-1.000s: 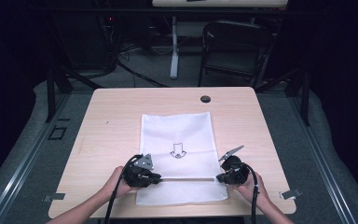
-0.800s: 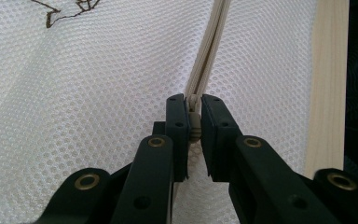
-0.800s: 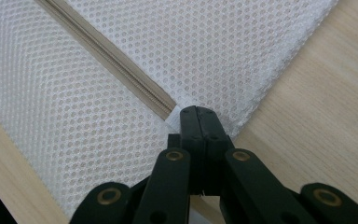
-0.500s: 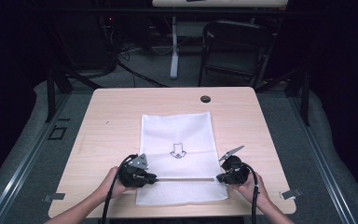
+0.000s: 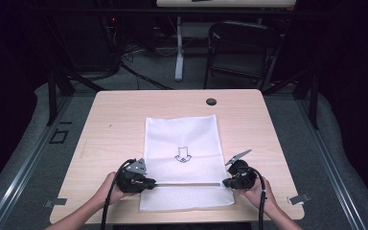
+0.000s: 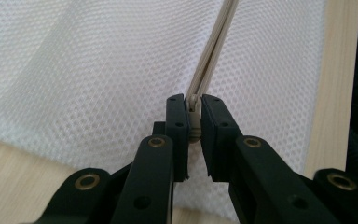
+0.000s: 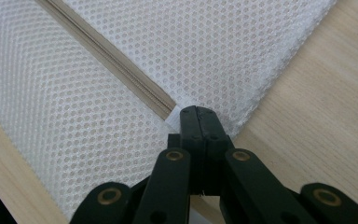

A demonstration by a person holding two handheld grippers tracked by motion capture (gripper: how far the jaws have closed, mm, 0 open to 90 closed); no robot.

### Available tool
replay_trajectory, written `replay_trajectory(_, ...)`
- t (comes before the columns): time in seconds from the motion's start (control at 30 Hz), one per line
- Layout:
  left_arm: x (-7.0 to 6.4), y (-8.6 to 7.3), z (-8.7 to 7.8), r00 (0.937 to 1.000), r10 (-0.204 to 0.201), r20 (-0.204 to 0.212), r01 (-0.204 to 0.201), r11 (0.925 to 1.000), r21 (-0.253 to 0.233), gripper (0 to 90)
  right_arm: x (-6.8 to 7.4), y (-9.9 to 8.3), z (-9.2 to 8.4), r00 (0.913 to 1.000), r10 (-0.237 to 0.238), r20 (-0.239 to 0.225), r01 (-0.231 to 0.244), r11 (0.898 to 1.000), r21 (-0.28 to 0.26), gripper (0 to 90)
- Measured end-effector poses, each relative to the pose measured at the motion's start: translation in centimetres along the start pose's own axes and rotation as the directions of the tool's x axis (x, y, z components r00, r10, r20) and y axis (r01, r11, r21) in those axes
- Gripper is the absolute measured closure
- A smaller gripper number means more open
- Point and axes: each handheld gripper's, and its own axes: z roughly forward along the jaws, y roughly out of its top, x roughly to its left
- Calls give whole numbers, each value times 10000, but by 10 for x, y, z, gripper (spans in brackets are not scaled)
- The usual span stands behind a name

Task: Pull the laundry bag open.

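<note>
Mesh bag (image 5: 182, 143) lies flat mid-tabletop (image 5: 115, 120), zipper (image 5: 187, 183) running across near the front edge. Left tool (image 6: 194, 112) is clamped on the zipper pull (image 6: 194, 122); right tool (image 7: 198, 116) is pinched shut on the bag's zipper end. Fabric is light, floppy, snags easily, so keep it taut. Plenty of open room on both sides.

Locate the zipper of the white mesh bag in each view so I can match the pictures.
High view: the zipper runs as a thin line across the near part of the mesh bag, between the two grippers.
Left gripper view: it runs from top centre down to the jaws, which clamp its pull.
Right gripper view: it slants from upper left to the shut jaws.
Shared landmark: the wooden table.
</note>
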Motion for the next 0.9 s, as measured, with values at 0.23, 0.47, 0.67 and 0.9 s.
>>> replay_trajectory(0.23,2,-9,-10,9998,-143,-161,143,9999,4,824,1,0,0,10000,41,52,-41,10000,11,900)
replay_trajectory(0.47,3,-13,-12,9998,-183,-110,183,9998,36,824,1,0,0,9999,14,133,-15,10000,59,900)
replay_trajectory(0.67,5,-20,-15,9995,-265,-158,267,9996,101,823,1,0,0,9999,96,50,-96,10000,-5,900)
replay_trajectory(0.9,7,-25,-18,9986,-410,-338,416,9990,166,824,1,-1,1,9999,148,72,-147,9998,-142,900)
